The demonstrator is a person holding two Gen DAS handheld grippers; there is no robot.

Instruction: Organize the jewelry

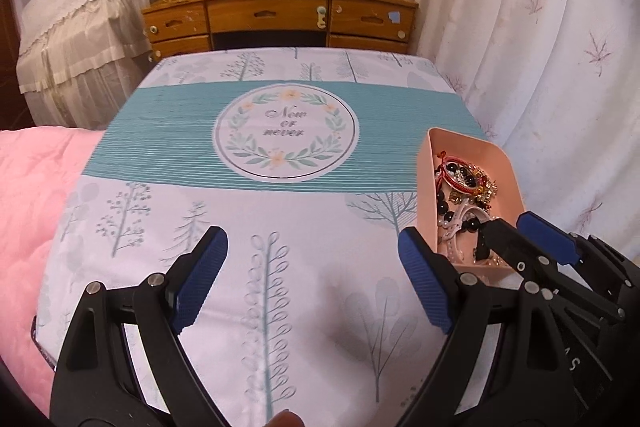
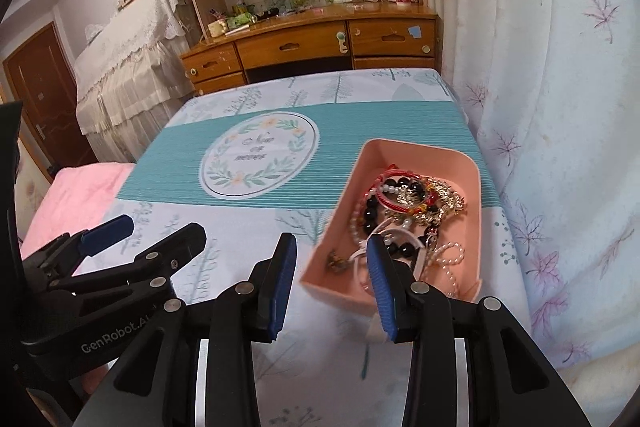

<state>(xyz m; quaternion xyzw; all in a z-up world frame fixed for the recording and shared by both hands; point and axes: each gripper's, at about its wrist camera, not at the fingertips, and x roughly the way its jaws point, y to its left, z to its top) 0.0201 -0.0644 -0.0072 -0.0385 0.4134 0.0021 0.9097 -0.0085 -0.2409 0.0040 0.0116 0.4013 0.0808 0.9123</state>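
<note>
A pink tray (image 2: 420, 146) stands at the right of the table, holding a tangle of jewelry (image 2: 404, 203): a red cord bracelet, black beads, gold pieces and white pearl strands. My right gripper (image 2: 331, 247) hovers at the tray's near left corner, its jaws partly apart with nothing pressed between the pads. Its right finger reaches over the tray's near end. My left gripper (image 1: 312, 243) is wide open and empty over the tablecloth (image 1: 280, 211), left of the tray (image 1: 468, 141). The left wrist view shows the jewelry (image 1: 464, 187) with the right gripper (image 1: 512, 227) over the tray's near end.
A white curtain (image 2: 560, 107) hangs close along the table's right edge. A wooden desk with drawers (image 1: 276, 15) stands beyond the far edge. A pink blanket (image 1: 36, 187) lies at the left. The left gripper (image 2: 148, 233) is close beside the right one.
</note>
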